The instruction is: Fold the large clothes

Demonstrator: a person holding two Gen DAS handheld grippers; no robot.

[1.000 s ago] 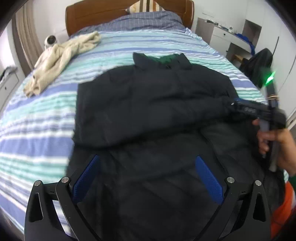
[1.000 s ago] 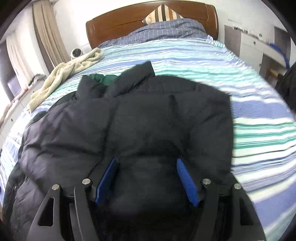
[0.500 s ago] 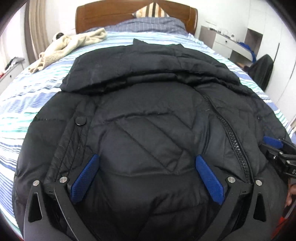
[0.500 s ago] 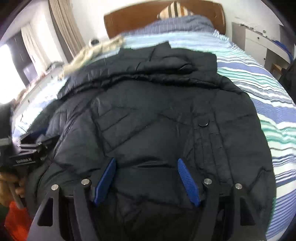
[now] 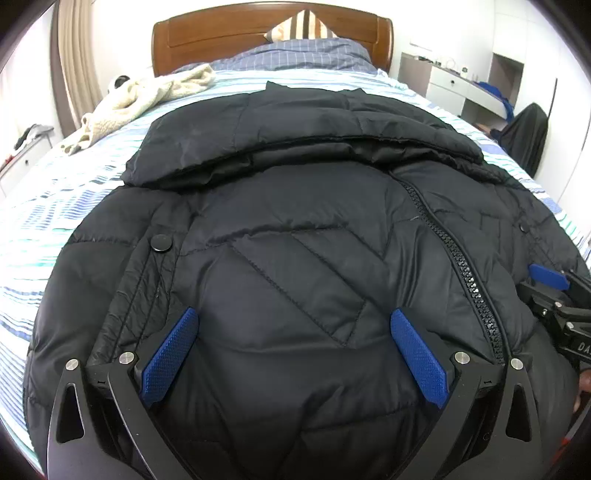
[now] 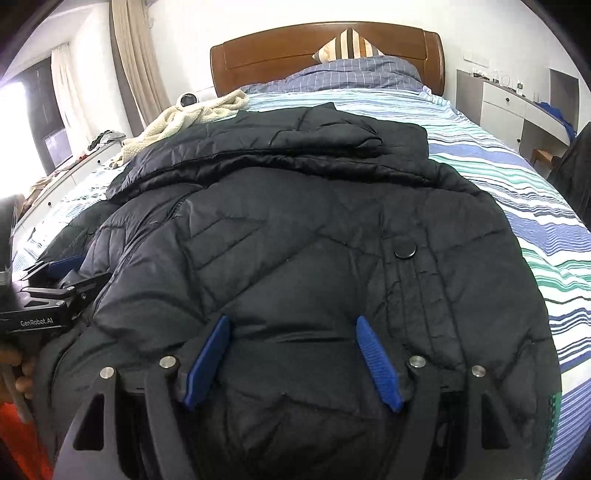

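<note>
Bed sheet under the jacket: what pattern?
Blue, teal and white stripes on the bed sheet; clearest in the right wrist view.

A home bedroom: striped bed (image 5: 55,206), wooden headboard (image 6: 280,55).

A cream fleece blanket (image 5: 147,96) lies far left on the striped bed (image 5: 44,206), a striped pillow (image 5: 299,27) against the wooden headboard (image 5: 221,33), white drawers (image 5: 454,88) far right

Between my spread blue pads (image 5: 295,354): black quilted jacket (image 5: 295,229), zipper to my right. Beyond it, striped bed (image 5: 48,192); cream garment (image 5: 147,96) ahead-left. Right gripper (image 5: 554,291) at far right.
</note>
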